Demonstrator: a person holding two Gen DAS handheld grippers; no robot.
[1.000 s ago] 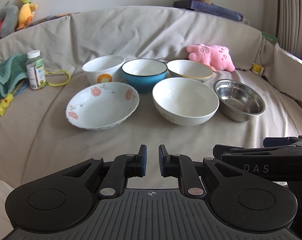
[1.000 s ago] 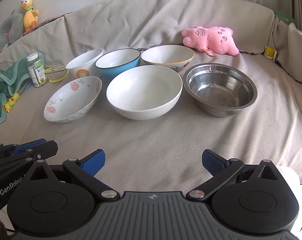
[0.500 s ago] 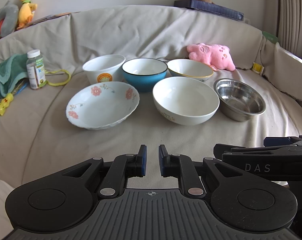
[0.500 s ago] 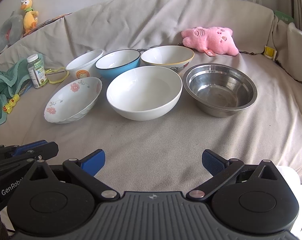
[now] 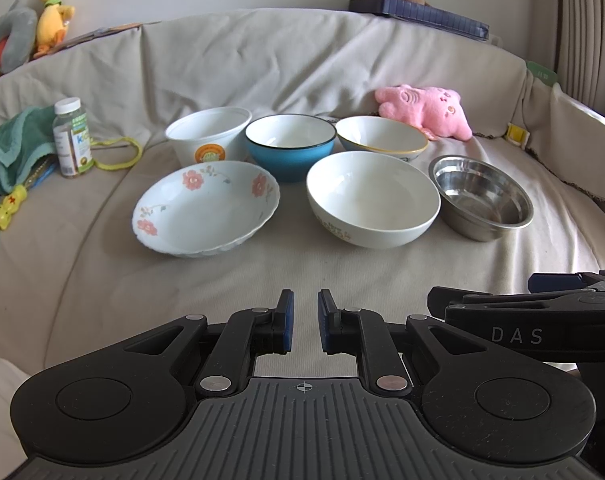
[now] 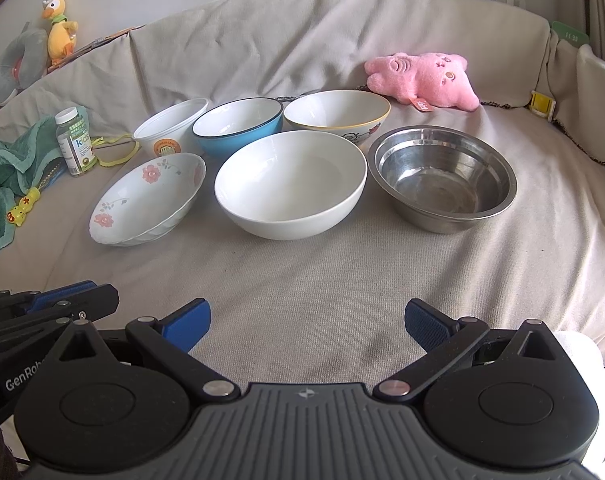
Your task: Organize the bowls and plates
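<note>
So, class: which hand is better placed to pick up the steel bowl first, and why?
Probably the right. The right tool is open and empty, and the round stainless-steel bowl sits on its side. The left tool is shut.

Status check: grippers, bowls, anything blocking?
Left hand-held gripper shut, right hand-held gripper open, both empty. Six bowls unstacked; big white bowl nearest. Path clear.

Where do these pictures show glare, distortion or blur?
Left wrist view: the sofa back bends into an arch from the fisheye, bright window light washes out the right edge, and the steel bowl glints. Right wrist view: same curved distortion, soft reflections inside the steel bowl, bowls sharp, no motion blur.
</note>
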